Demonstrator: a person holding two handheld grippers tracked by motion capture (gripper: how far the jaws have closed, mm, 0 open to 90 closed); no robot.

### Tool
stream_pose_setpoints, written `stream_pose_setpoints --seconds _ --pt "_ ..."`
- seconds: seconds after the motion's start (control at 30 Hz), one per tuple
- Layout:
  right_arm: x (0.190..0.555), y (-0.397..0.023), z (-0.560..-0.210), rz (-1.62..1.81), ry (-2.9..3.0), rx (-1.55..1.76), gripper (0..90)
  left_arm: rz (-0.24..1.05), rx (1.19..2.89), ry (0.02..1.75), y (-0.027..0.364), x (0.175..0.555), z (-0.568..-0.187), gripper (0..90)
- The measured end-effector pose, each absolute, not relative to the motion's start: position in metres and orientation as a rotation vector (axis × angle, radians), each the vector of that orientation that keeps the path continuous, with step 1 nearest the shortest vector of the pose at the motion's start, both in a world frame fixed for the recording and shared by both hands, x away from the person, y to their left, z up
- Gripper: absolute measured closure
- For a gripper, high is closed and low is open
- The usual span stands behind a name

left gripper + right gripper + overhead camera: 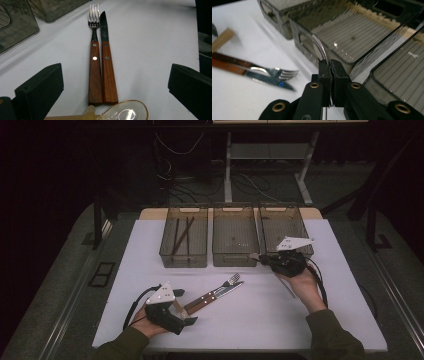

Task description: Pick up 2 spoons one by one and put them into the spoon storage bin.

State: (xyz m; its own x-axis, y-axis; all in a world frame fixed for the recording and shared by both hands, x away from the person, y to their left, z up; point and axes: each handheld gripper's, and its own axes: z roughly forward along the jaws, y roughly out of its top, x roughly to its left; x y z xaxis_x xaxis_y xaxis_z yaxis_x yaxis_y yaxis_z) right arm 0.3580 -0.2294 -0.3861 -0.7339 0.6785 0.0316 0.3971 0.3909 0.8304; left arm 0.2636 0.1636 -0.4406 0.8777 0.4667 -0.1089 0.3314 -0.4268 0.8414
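Steel glints between the jaws of your right gripper [331, 65]: they are clamped on a thin, shiny metal utensil [320, 47], held up just in front of the near wall of the middle smoky plastic bin [235, 254]. Sorting looks part done. The left smoky plastic bin [183, 251] already holds two dark chopstick-like sticks [181, 236]; the held piece has yet to go into a bin. On the white worktop [250, 315] the wooden-handled fork [95, 62] and the wooden-handled knife [108, 67] lie side by side, touching, untouched by either gripper. Your left gripper [181, 312] rests near their handles, jaws wide and empty, with a translucent yellowish spoon [125, 113] just below the handle ends.

Whether the held utensil is a spoon or a knife you cannot tell; its lower part is hidden by the jaws. The right smoky plastic bin [280, 220] is partly covered by your gripper, and the yellowish spoon is cut off at the frame edge.
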Motion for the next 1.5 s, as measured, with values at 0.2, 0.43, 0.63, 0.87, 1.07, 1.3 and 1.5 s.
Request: stream_pose_setpoints --seconds 0.2,0.43,0.63,0.87,1.07,1.3,1.5 --pt "0.367 -0.228 -0.374 1.317 2.285 0.953 87.9 0.172 2.054 0.579 0.164 0.263 -0.440 0.0" --pt "0.383 -0.221 -0.361 1.368 2.226 0.982 87.9 0.170 2.052 0.577 0.163 0.263 -0.440 0.0" --pt "0.398 -0.208 -0.348 1.378 2.198 0.984 87.8 0.171 2.052 0.567 0.164 0.263 -0.440 0.0" --pt "0.418 -0.194 -0.338 1.379 2.178 0.990 87.8 0.170 2.050 0.558 0.162 0.263 -0.439 0.0" --pt "0.439 -0.179 -0.330 1.338 2.184 1.002 87.9 0.167 2.042 0.553 0.162 0.262 -0.438 0.0" --pt "0.463 -0.162 -0.328 1.302 2.188 1.009 87.8 0.167 2.031 0.557 0.164 0.264 -0.437 0.0" --pt "0.482 -0.149 -0.334 1.296 2.199 1.026 87.9 0.166 2.031 0.549 0.164 0.263 -0.437 0.0"
